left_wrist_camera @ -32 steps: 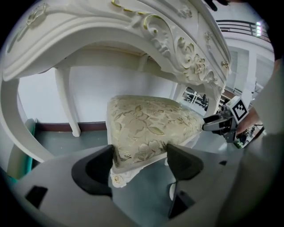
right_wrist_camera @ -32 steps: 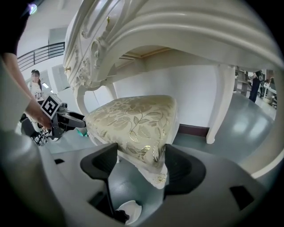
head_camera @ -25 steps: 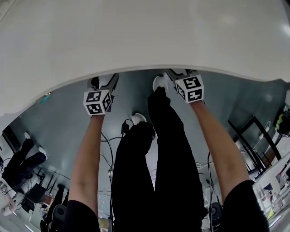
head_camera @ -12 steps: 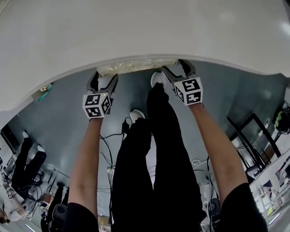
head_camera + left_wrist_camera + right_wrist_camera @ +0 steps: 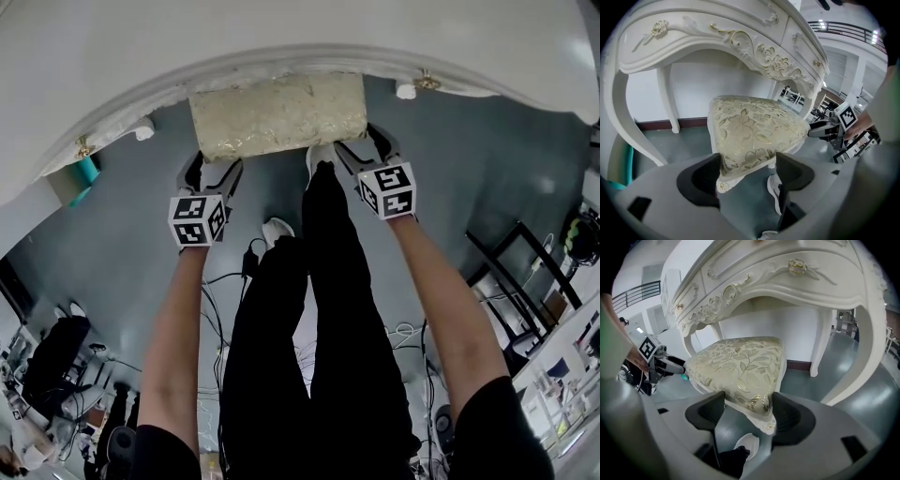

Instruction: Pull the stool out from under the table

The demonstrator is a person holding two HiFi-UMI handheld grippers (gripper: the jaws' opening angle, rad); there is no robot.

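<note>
Twice gripping the stool (image 5: 277,114), once at each near corner of its seat.

Starting at the left: clamping the left near corner with the left gripper (image 5: 746,176), jaws closed in on the gold-patterned cushion and the white frame below it. Pressing from both sides, so judging this a real hold and not an empty one.

Passing to the middle: seeing a good part of the seat out past the curved front edge of the table (image 5: 281,37), with only the far side tucked under that edge. Standing on the grey floor (image 5: 122,234), in front of the table's knee gap.

Going on to the right: clamping the right near corner with the right gripper (image 5: 747,413) in the same way, jaws closed on cushion and frame.

Being, by judgement, in the middle of the pulling step, with the grasp made and the stool only partly out.

Needing next, most probably, an even pull straight back toward the body with both grippers together. Keeping the seat level, avoiding a twist or a caught leg. Also stepping back to make room, minding the white shoe (image 5: 316,154) just beside the near edge of the seat.
</note>
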